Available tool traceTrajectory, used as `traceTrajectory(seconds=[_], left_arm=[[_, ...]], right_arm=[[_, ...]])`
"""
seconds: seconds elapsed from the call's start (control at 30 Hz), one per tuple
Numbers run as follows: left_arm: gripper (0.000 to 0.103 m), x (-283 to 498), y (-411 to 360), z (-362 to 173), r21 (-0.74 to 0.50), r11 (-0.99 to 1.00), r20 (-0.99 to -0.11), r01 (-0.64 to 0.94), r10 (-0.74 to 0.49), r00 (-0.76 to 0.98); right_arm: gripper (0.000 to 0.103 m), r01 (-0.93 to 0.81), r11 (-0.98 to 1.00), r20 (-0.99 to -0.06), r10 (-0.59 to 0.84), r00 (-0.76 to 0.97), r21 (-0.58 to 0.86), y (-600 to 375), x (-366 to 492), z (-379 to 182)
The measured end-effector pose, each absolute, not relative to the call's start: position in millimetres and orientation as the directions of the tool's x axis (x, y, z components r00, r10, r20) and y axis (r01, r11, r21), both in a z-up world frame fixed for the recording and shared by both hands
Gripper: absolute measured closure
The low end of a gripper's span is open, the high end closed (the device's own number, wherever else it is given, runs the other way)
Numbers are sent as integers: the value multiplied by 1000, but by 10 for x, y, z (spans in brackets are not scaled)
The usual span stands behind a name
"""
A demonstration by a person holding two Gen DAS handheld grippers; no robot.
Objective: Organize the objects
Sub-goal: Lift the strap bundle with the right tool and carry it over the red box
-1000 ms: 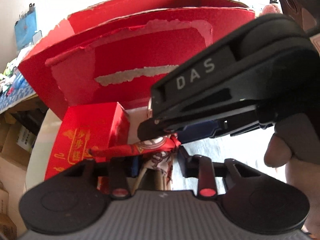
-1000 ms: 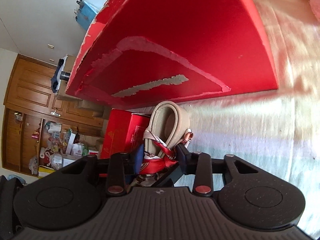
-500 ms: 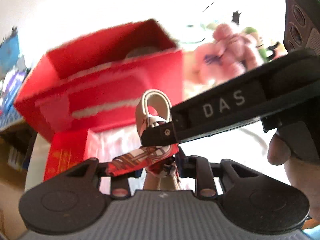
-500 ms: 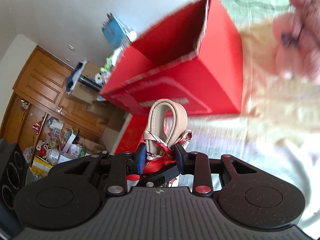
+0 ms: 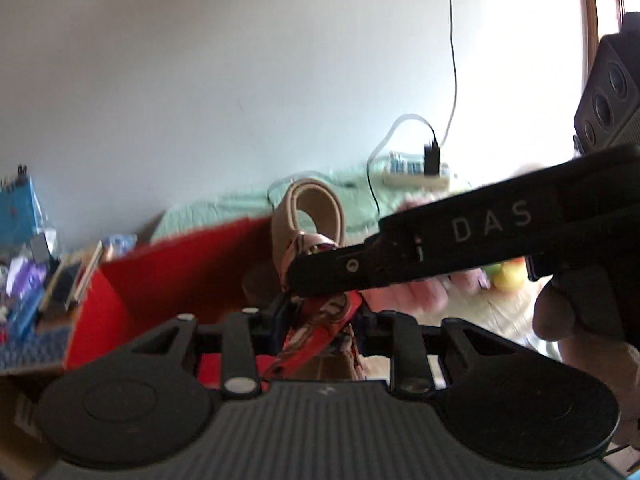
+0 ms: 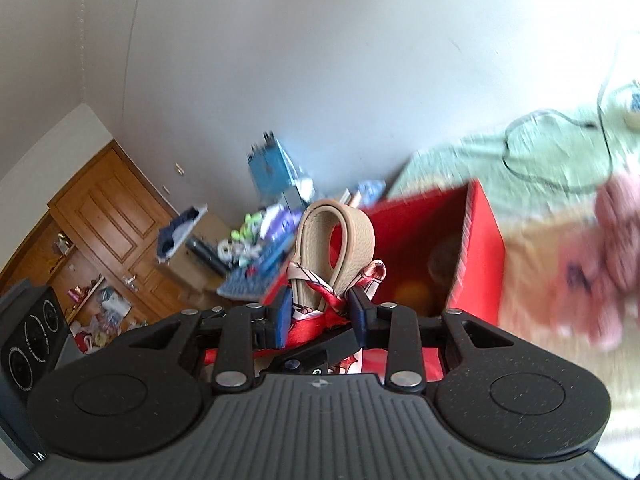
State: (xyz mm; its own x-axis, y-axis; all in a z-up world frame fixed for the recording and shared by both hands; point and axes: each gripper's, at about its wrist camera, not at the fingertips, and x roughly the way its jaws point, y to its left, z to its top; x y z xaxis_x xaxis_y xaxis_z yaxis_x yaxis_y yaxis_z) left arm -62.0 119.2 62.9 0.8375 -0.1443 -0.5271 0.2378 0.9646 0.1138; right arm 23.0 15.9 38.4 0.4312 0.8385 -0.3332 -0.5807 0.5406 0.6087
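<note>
Handle: I see a beige looped bag handle (image 6: 336,248) standing upright, with a red patterned scarf (image 6: 320,304) tied round its base; both are lifted in front of the open red box (image 6: 476,256).
Right gripper: my right gripper (image 6: 320,312) is clenched on the scarf-wrapped base of the handle, its blue pads pressing from either side.
Left gripper: my left gripper (image 5: 320,320) has its jaws drawn close on the scarf (image 5: 316,332); the right gripper's black body crosses in front of the tips, so I read it as grasping the same scarf just below the handle (image 5: 316,216).
Hand: a person's hand (image 5: 580,344) grips the right tool at the right edge of the left view.
Box: red, open-topped, on a pale bed cover (image 6: 560,152); something round and orange lies inside, blurred.
Around: a pink plush toy (image 6: 608,248) beside the box, a power strip (image 5: 416,174) with a black cable behind, a wooden cabinet (image 6: 108,224) far left.
</note>
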Motion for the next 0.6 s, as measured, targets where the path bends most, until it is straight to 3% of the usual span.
traceTrajectory(seconds=[0.27,0.6], left_arm=[[77,-95,1817,848,113,967,-469,230,-152,870],[77,677,2668,257,-36,970,-634,239,-207,745]], right_arm=[[70,-606,574,-339,817,466,551,785,668,547],[70,-520,683,-572,724,386,513,1641,1276,106]])
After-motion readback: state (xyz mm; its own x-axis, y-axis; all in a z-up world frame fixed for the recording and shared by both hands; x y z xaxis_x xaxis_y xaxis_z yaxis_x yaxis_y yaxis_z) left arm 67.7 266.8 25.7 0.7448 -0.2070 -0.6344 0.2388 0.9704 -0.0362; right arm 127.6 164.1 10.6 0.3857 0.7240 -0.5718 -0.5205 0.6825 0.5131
